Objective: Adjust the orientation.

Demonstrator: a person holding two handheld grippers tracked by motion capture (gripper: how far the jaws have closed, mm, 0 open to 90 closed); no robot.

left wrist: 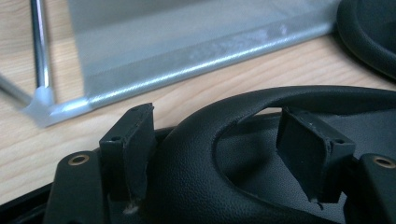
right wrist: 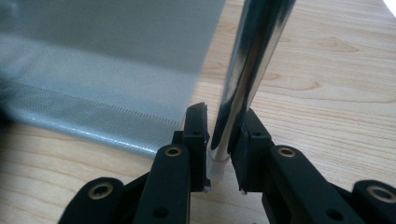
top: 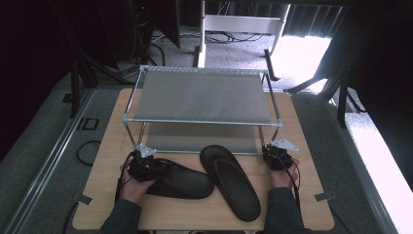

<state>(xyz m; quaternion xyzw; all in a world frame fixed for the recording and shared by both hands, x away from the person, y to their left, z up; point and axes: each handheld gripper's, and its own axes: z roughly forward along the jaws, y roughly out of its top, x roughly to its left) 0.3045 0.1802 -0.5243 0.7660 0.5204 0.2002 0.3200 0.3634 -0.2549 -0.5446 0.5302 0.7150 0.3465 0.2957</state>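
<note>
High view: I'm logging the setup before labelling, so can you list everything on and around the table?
Shoe rack: one, two grey fabric shelves on a chrome frame, far half of the table.
Rack post: one, chrome, front right corner, between the right jaws.
Sandals: two, black; one lies near the left hand, strap between the open left jaws; the other lies at centre, angled.
Table: one, light wood.
Cables: dark, on the grey floor at left and beyond the rack.
Left gripper: black, at the sandal strap.
Right gripper: black, at the post.
Hands: two, left, right, dark sleeves.
</note>
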